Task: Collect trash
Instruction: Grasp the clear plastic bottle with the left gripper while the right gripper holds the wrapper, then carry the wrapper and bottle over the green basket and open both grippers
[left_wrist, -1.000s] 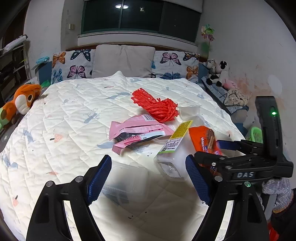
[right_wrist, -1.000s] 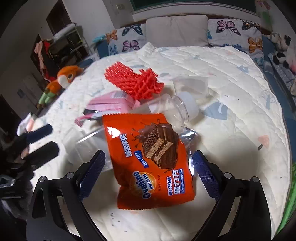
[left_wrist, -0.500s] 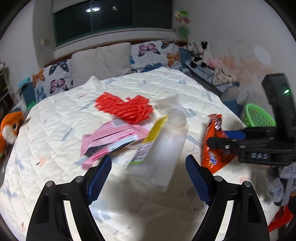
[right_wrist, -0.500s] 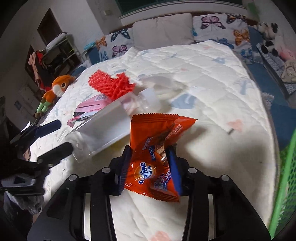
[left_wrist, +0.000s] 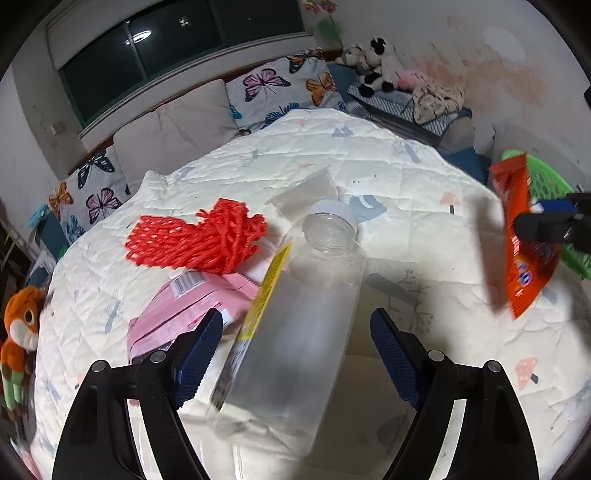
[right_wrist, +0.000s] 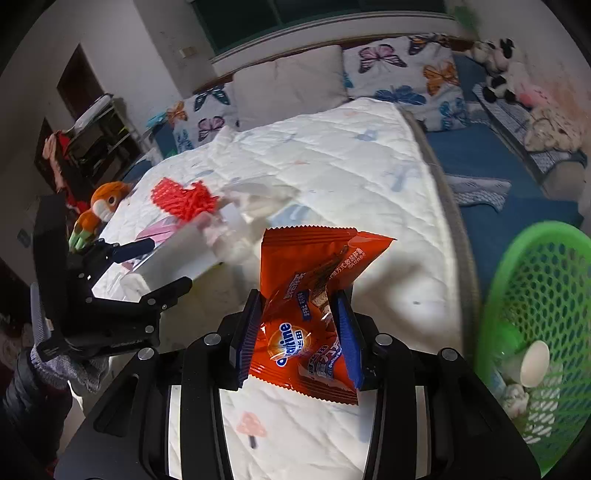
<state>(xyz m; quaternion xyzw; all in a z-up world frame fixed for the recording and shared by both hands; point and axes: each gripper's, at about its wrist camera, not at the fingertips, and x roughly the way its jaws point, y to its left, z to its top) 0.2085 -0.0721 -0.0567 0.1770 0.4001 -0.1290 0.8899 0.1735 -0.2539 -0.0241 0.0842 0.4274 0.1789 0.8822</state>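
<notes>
Right claw (right_wrist: 297, 332) pinches orange wrapper (right_wrist: 314, 295), long axis seemingly upright.

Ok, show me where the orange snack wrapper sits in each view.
Left wrist: orange snack wrapper at the far right edge, held off the bed.
Right wrist: centre bottom, pinched between the jaws.
Shared landmark: green basket, beside the wrapper in both.

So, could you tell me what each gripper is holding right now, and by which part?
The right gripper pinches the orange snack wrapper across its lower half. The left gripper is open around the clear bottle, gripping nothing.
</notes>
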